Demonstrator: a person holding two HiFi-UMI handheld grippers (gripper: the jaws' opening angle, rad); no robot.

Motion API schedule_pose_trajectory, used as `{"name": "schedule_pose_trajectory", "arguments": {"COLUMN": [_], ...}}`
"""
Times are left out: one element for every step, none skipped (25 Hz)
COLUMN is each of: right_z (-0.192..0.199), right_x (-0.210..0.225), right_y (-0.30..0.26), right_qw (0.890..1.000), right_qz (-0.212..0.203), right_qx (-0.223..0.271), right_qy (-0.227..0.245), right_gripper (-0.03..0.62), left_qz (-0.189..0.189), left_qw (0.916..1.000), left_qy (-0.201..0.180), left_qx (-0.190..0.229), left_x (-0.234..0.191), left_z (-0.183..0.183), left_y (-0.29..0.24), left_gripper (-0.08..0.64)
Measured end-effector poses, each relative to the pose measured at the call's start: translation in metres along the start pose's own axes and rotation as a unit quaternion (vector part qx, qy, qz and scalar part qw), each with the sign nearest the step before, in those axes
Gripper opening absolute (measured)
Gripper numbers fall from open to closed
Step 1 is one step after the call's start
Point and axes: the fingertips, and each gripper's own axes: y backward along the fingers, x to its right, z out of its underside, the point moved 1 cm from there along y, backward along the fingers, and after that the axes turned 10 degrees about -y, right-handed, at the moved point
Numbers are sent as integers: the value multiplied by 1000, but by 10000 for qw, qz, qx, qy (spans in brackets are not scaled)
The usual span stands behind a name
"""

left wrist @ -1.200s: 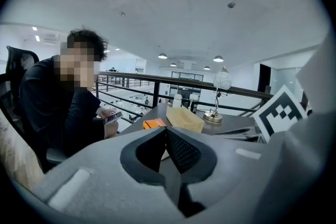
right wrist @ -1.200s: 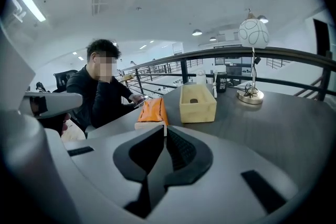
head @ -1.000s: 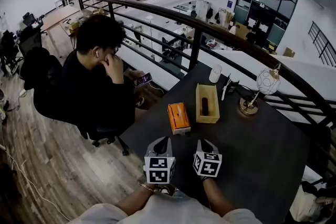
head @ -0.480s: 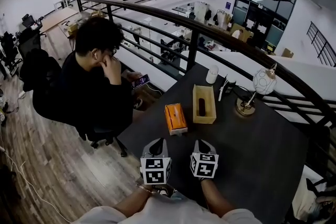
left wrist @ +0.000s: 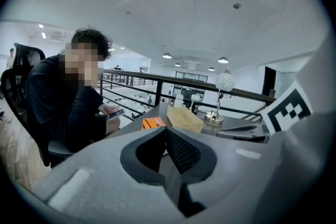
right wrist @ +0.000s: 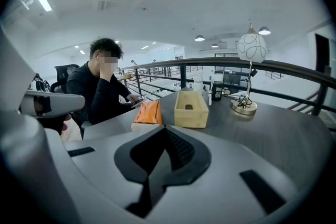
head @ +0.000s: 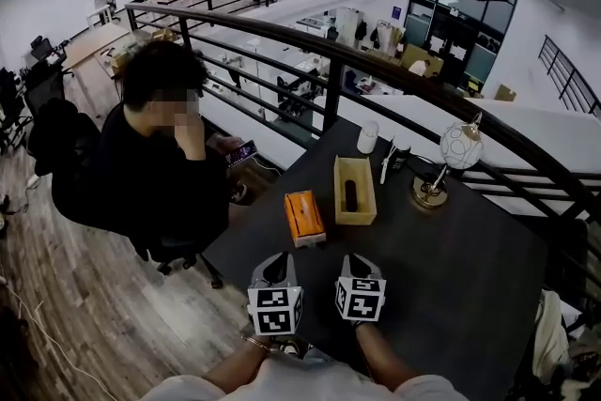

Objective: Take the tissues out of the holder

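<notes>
The holder lies ahead, long axis pointing away, with an orange tissue pack just left of it. The right gripper is nearer the holder; it and the left gripper are both closed and empty.

Our 2 grippers, the left gripper and the right gripper, have pale grey shells, and each bears a white cube printed with black square markers. Their jaws are black, with textured inner pads (clearest close up). A bracelet circles our left wrist; our top is pale.
</notes>
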Motion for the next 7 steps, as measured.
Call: {"name": "schedule_pose_trajectory", "arguments": {"right_z": [0,1,1,2,3,4,5], "right_x": [2,3,4,5,5,6,7], "right_y": [0,1,2,2,3,4,4], "right_qw": [10000,10000,10000,10000,10000,10000,9999], "right_qz": [17,32,42,46,50,55,60], "right_qx": [-15,-29,-41,-51,-62,-74,-86], "right_qy": [1,1,-2,-6,-10,-14,-19], "right_gripper": [8,8,8,8,8,8,8], "left_qz": [2,3,3,6,11,17,25], "left_qw": [10000,10000,10000,10000,10000,10000,10000], "left_qy": [6,12,15,15,13,11,8], "left_qx": [0,-7,-14,-18,-21,-24,-27], "left_x": [1,2,3,4,5,7,9], "left_z": [0,0,1,1,2,3,3], "left_y": [-1,-1,0,0,1,1,1], "left_gripper": [8,8,8,8,8,8,8]}}
